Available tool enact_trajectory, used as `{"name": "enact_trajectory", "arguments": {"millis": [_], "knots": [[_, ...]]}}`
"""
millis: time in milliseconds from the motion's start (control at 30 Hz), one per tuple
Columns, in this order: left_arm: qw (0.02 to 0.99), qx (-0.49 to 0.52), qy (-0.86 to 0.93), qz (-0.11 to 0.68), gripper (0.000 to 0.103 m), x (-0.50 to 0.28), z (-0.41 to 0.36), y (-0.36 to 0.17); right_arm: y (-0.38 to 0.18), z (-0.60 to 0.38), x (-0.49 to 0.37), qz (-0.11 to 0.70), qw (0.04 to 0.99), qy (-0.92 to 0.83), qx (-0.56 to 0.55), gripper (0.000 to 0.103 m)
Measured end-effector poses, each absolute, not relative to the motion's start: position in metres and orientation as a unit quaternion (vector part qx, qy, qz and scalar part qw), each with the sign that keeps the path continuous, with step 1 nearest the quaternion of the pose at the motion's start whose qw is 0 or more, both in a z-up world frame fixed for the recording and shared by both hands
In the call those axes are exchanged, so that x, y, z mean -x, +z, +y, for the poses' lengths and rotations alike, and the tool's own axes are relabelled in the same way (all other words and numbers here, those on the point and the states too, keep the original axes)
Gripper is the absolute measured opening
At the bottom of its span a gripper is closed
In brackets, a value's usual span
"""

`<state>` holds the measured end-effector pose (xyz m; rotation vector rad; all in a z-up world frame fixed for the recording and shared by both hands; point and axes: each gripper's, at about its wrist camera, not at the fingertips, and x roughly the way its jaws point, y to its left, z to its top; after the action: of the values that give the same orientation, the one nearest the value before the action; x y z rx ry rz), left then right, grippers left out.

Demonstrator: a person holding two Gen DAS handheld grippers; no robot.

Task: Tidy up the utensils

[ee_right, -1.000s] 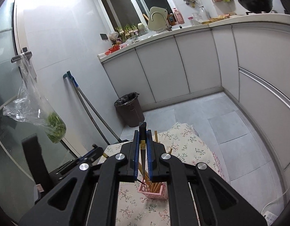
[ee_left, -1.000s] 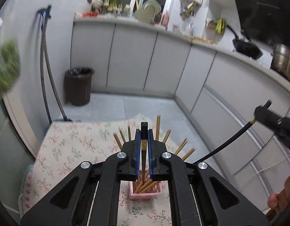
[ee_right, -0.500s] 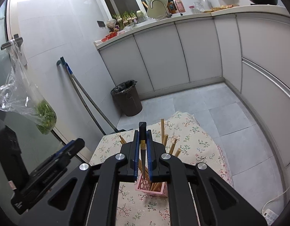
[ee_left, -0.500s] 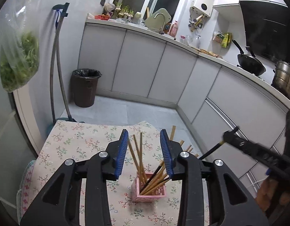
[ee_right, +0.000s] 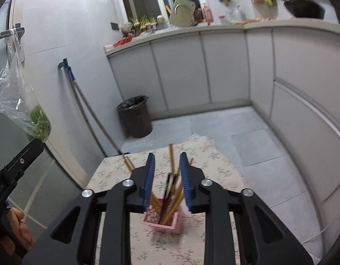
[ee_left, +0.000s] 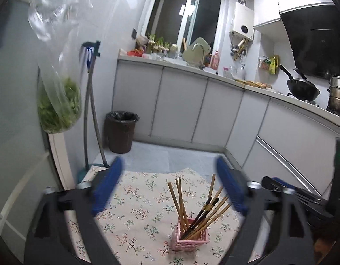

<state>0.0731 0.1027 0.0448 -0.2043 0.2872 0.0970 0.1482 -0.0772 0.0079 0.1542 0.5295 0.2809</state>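
Note:
A pink lattice holder (ee_left: 189, 238) stands on a floral tablecloth (ee_left: 134, 209) and holds several wooden chopsticks (ee_left: 181, 198) and two black chopsticks (ee_left: 203, 209). My left gripper (ee_left: 170, 187) is wide open and empty, above and behind the holder. My right gripper (ee_right: 166, 174) is open with a narrow gap, directly above the holder (ee_right: 163, 220); the black chopsticks (ee_right: 167, 190) stand in the holder between its blue pads (ee_right: 149, 176), apart from them. The right gripper also shows at the right edge of the left wrist view (ee_left: 280, 185).
A small table under the floral cloth (ee_right: 209, 154) stands by a glass door. A bag of greens (ee_left: 59, 108) hangs at the left. A mop (ee_left: 92, 110) and a dark bin (ee_left: 120, 130) stand by the wall. Kitchen cabinets (ee_left: 214, 110) run behind.
Both grippers let go of black chopsticks, which now stand in the holder. The left gripper opened wide and drew back upward. The right gripper opened just now.

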Motion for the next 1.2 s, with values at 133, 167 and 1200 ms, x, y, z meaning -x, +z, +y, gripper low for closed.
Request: {"name": "enact_trajectory", "arguments": {"millis": [133, 167, 1200], "knots": [[0.987, 0.071, 0.078, 0.125, 0.096, -0.064, 0.084, 0.050, 0.015, -0.092, -0.121, 0.216, 0.969, 0.096, -0.076, 0.074], [0.986, 0.061, 0.085, 0.126, 0.096, -0.064, 0.079, 0.049, 0.016, -0.095, -0.118, 0.208, 0.971, 0.088, -0.077, 0.078], [0.984, 0.023, 0.096, 0.149, 0.096, -0.071, 0.053, 0.030, 0.013, -0.111, -0.103, 0.197, 0.979, -0.006, -0.042, 0.096]]}}
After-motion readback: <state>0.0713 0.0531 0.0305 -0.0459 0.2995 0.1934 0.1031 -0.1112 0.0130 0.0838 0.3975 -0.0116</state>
